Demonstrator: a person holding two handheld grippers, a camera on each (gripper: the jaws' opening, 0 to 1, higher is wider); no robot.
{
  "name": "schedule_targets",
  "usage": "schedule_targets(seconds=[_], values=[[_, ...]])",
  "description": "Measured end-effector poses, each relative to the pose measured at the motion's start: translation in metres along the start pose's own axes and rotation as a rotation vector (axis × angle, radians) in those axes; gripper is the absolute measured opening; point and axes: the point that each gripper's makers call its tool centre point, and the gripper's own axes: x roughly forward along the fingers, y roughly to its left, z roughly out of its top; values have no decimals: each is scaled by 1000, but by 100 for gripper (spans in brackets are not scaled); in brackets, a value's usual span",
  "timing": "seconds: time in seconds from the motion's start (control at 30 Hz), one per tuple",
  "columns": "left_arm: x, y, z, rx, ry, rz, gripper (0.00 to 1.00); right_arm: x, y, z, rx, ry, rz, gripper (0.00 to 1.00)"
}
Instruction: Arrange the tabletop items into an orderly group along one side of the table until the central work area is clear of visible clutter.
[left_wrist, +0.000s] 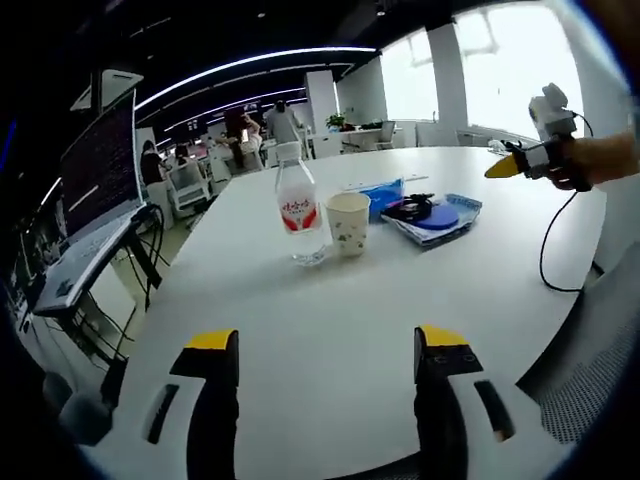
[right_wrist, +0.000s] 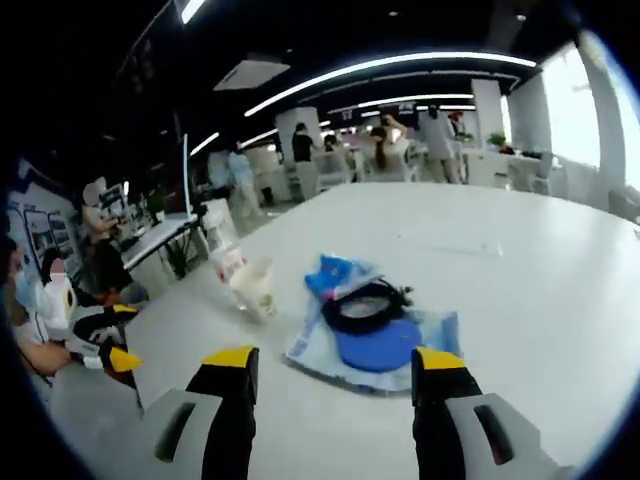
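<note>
Yellow-tipped left hand-held gripper (left_wrist: 325, 345) wide open, empty, right hand-held gripper (right_wrist: 332, 365) likewise

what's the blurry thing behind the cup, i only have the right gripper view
observer: A clear plastic bottle with a red and white label, standing upright.
operator: is it touching the cup
observer: The left gripper view shows the paper cup close beside it; whether they touch, I cannot tell.
operator: where's my right tool sitting
observer: The right tool is held in the air beyond the blue pile, touching nothing.
</note>
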Motion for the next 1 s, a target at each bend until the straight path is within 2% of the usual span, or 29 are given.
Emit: schedule_targets(seconds=[0.13, 0.27, 0.4, 0.47, 0.6, 0.83, 1.0], values=[[1, 3, -1, -13, 1, 7, 71, 33, -11, 13, 60, 22, -28, 66], [2, 3, -4, -10, 16, 7, 69, 65, -18, 18, 107, 55, -34, 69], [3, 1, -7, -12, 28, 1, 66, 94, -25, 13, 146, 106, -52, 70], [4, -1, -3, -36, 5, -9, 67, 105, -28, 11, 190, 114, -62, 71], [5, -1, -5, -26, 16, -6, 66, 123, -35, 10, 207, 130, -102, 66], [5, -1, -6, -25, 22, -3, 63, 141, -30, 10, 167, 171, -135, 60], [5, 0, -7, -27, 27, 4, 62, 152, -34, -4, 195, 222, -179, 56]])
